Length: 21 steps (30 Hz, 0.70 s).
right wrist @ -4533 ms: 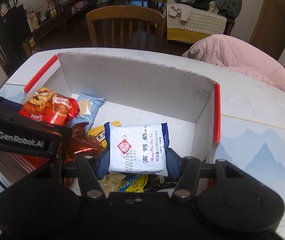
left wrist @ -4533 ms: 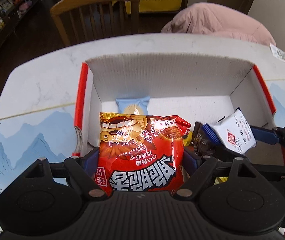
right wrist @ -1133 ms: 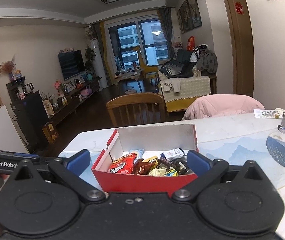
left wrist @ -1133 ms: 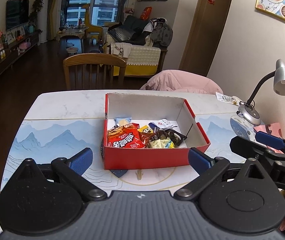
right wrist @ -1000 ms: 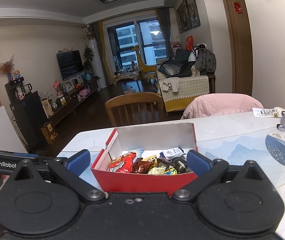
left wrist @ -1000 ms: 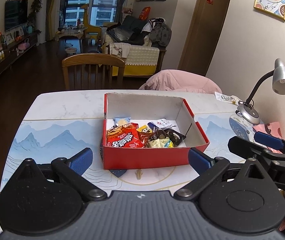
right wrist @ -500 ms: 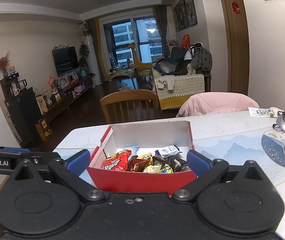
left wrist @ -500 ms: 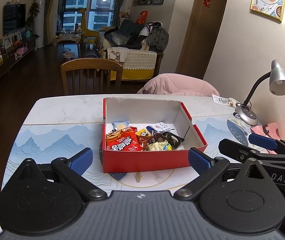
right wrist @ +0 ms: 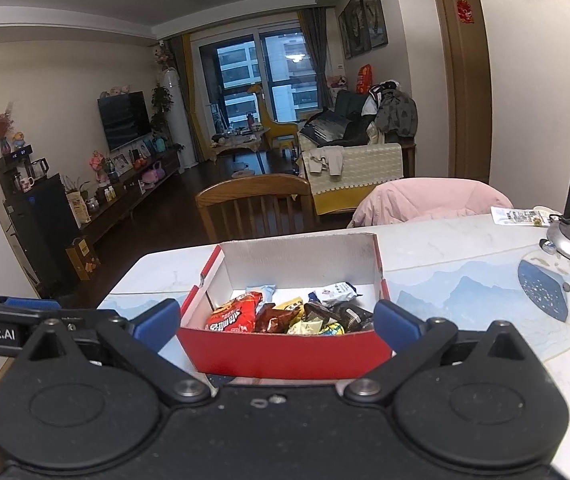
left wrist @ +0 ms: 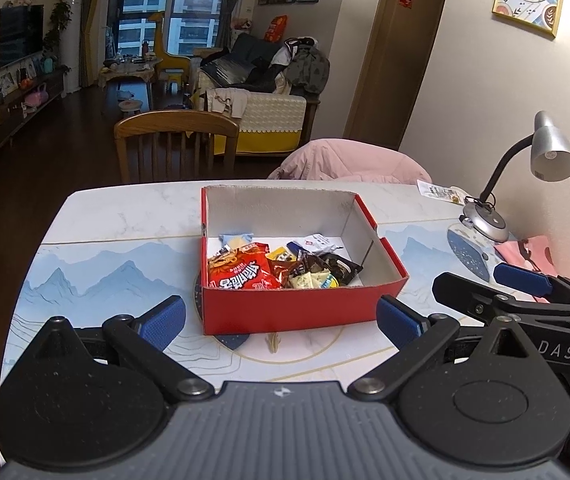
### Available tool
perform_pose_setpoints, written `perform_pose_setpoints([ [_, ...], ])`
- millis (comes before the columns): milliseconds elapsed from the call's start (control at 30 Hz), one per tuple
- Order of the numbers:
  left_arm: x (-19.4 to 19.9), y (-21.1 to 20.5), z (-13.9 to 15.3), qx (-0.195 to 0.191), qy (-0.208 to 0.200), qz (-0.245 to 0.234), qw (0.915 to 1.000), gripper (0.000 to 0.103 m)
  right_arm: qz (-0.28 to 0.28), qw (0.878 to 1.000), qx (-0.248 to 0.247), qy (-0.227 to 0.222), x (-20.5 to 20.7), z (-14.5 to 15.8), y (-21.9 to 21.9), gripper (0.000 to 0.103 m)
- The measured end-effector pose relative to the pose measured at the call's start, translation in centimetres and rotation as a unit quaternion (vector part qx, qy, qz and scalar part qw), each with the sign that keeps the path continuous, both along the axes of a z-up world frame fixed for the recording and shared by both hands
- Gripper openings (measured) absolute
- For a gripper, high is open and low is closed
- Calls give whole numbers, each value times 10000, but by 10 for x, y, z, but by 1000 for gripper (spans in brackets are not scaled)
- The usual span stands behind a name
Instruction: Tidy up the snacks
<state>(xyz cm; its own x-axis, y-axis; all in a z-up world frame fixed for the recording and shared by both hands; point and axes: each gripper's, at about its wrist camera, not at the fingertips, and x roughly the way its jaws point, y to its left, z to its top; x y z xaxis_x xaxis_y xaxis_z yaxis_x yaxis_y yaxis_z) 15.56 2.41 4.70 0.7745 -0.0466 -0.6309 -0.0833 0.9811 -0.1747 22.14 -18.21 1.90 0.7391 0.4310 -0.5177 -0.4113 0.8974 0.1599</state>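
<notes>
Red cardboard forms the open box [left wrist: 285, 308] sitting in the middle of a marble-look table [left wrist: 125, 216] printed with pale blue mountains. Inside it, going left to right, lie a large red chip bag [left wrist: 241, 272] with white lettering against the left wall, a light blue packet [left wrist: 236, 237] behind it, a yellow packet [left wrist: 279, 254], brown wrappers [left wrist: 285, 270], a pale green-and-yellow packet [left wrist: 311, 280], a white sachet [left wrist: 319, 243] further back, and a dark wrapper [left wrist: 343, 266] towards the right (the right end of the box floor is bare white card).

Nearest the viewer, the left gripper [left wrist: 281, 322] hangs in front of the box's near wall, its blue pads [left wrist: 163, 320] spread wide apart and holding nothing. To its right, the right gripper [right wrist: 277, 322] is likewise held back from the box, its blue pads [right wrist: 395, 326] spread to about the width of the box and gripping nothing; it appears at the right edge of the left wrist view as black arms with a blue tip.

Beyond the table stands a wooden chair [left wrist: 177, 148], then a pink jacket [left wrist: 349, 162] draped at the far edge. On the far right of the tabletop sits a silver desk lamp [left wrist: 525, 176] with a bent neck.
</notes>
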Motion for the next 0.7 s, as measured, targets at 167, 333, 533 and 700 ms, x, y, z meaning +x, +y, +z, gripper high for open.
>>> perform_pose_setpoints([
  [167,-5,-1,0,-11,21,-38,10000,102,-98,9999,-23,31,-6,1,-2,103],
  [333,-8,-9,1,34,-22,43,10000,102,39,10000,-20,14,-5,0,-9,103],
  [533,2,-24,-1,-19,6,221,9998,102,289,9996,-18,72,11,-2,-25,103],
  [700,10,-39,-6,-69,88,357,9993,102,441,9989,-15,132,22,-4,-38,103],
])
